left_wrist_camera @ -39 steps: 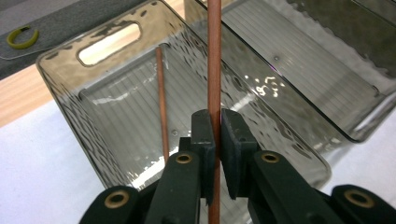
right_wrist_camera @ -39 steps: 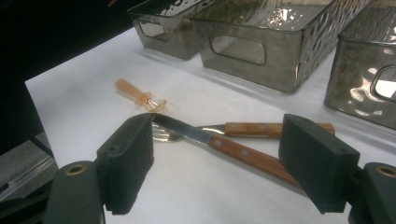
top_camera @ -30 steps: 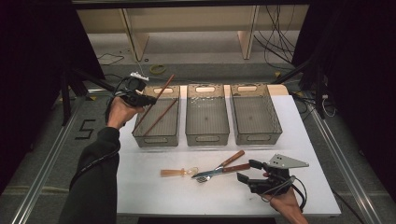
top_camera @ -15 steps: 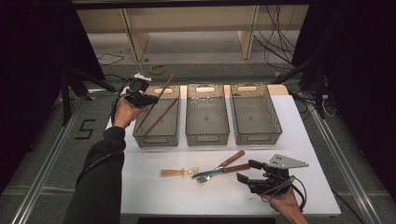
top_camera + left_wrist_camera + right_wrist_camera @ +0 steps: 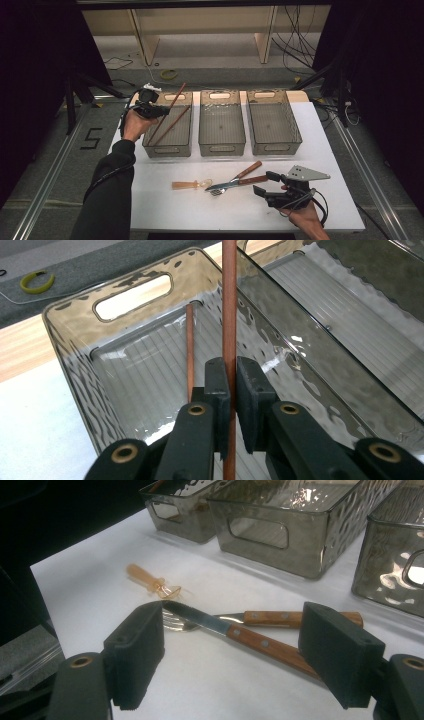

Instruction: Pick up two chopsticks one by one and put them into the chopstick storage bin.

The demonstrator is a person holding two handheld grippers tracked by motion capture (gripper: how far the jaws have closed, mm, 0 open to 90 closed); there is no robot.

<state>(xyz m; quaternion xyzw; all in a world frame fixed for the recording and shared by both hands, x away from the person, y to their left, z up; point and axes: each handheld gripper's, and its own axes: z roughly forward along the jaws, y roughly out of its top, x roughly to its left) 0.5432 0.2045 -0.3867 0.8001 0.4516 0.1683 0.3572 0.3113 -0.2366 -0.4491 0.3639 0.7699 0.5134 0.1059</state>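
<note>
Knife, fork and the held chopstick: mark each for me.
Knife [image 5: 260, 643], right gripper view, on its wooden handle.
Fork [image 5: 280, 616], right gripper view, on its wooden handle.
Chopstick [image 5: 229, 300], left gripper view, on the shaft above the jaws.

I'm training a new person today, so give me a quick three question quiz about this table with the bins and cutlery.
1. True or false: the left tool is shut on a chopstick.
2. Which bin holds the other chopstick: A left bin, B middle bin, C right bin?
3. Fill in: the right tool is open over the ____ that crosses the fork.

Key: 1 true. 2 A. 3 knife.
</note>
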